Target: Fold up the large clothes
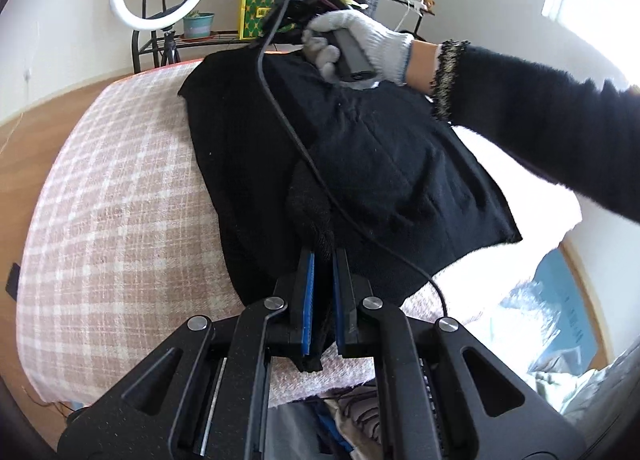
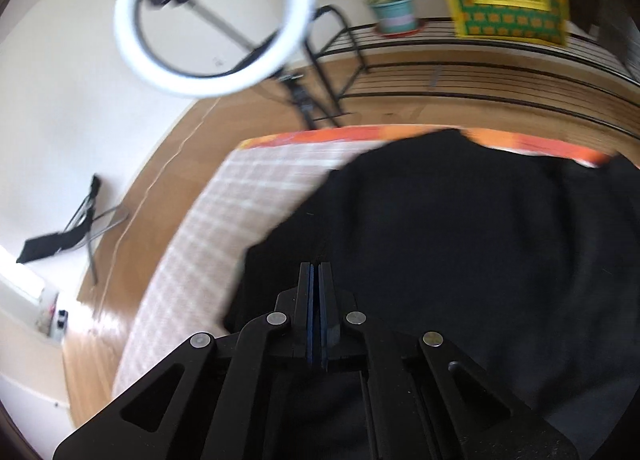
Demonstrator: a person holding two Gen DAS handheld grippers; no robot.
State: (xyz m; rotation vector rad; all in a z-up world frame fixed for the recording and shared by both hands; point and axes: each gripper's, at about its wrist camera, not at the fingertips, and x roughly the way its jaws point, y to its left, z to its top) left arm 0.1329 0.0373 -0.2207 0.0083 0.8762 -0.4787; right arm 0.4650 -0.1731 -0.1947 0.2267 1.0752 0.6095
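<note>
The left black two-finger tool (image 1: 322,256) points steeply down, its blue-padded jaws pinched together on a fold of black knitted cloth (image 1: 310,208). The right black two-finger tool (image 2: 315,268) likewise tilts downward, blue pads pressed together with nothing visible between them. A hand in a grey knitted glove (image 1: 356,42) grips the right tool's handle, the forearm in a black fuzzy sleeve (image 1: 540,128).

My left gripper (image 1: 323,260) is matte black with blue pads and silver pivot screws; the right hand (image 1: 360,44) wears a grey knit glove, a fuzzy black sleeve (image 1: 540,132) with speckled cuff.
</note>
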